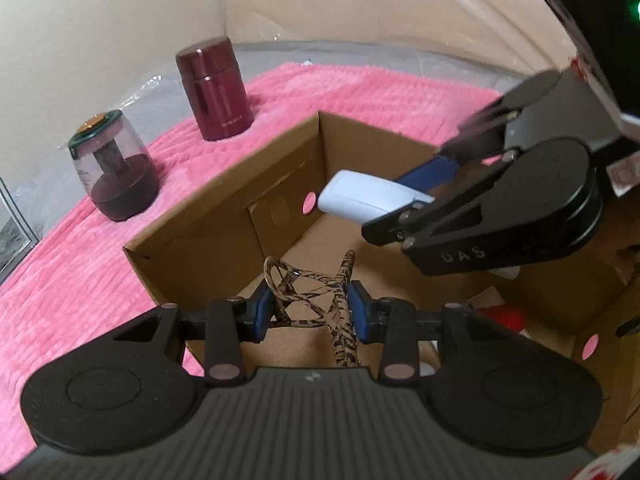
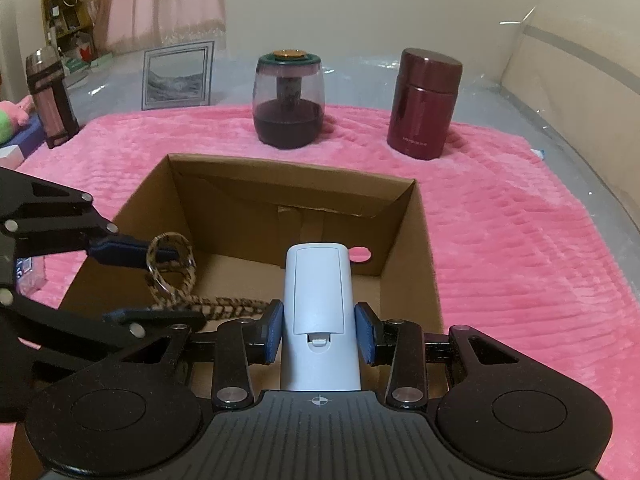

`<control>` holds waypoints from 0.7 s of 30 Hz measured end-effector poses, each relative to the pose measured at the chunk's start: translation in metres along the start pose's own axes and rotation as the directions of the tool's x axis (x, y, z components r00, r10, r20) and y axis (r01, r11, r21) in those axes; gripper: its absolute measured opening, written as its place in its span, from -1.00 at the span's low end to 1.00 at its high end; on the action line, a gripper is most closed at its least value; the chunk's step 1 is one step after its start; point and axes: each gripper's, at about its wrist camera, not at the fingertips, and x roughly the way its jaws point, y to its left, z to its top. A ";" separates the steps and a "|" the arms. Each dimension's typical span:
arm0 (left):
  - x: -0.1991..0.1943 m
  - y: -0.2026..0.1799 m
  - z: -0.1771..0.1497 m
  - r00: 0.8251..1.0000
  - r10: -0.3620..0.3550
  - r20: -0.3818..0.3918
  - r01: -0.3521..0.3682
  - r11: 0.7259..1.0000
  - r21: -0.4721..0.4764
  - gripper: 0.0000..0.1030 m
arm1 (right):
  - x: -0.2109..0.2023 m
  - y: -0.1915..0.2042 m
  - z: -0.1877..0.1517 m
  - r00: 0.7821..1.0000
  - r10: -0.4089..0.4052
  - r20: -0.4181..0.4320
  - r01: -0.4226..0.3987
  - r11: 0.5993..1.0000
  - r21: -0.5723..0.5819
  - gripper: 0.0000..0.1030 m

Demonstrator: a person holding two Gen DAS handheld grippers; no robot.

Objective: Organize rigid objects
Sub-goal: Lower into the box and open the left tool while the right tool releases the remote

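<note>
On a pink plush blanket [image 2: 500, 248], two hand-held grippers hang over an open brown cardboard box [image 2: 404, 216].

The left gripper [image 1: 310, 306] clamps tortoiseshell plastic eyeglasses [image 1: 316, 292]; the right gripper [image 2: 319, 330] clamps a white plastic remote-like case [image 2: 318, 292]. Best lowered to the box floor, well apart, before letting go. Beyond stand a dark-liquid diffuser jar [image 2: 289, 100] and a maroon metal flask [image 2: 424, 104].

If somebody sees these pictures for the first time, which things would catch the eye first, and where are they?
Probably the open cardboard box on the pink blanket, with both tools over it. The right tool grips a white remote-like device, and the left tool grips tortoiseshell-patterned glasses. Behind the box stand a dark red canister and a clear jar with a green lid.
</note>
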 end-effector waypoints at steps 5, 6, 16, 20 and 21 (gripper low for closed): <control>0.013 -0.002 -0.002 0.999 -0.002 -0.045 0.004 0.999 0.050 -0.33 | 0.011 0.000 0.001 1.000 0.003 -0.016 -0.003 1.000 -0.011 -0.32; 0.015 -0.003 -0.002 0.999 0.002 -0.051 0.001 0.998 0.059 -0.33 | 0.013 0.000 0.001 1.000 0.002 -0.018 -0.002 1.000 -0.013 -0.32; 0.030 -0.004 -0.001 0.994 0.009 -0.106 0.000 0.996 0.091 -0.33 | 0.033 0.002 -0.001 0.998 0.006 -0.059 -0.008 0.999 -0.031 -0.32; 0.035 -0.006 0.002 0.991 0.012 -0.137 0.004 0.993 0.120 -0.33 | 0.038 0.002 -0.002 0.997 0.007 -0.072 -0.009 0.999 -0.034 -0.32; 0.036 -0.006 0.002 0.990 0.014 -0.144 0.004 0.992 0.127 -0.33 | 0.039 0.002 -0.002 0.997 0.007 -0.073 -0.010 0.999 -0.033 -0.32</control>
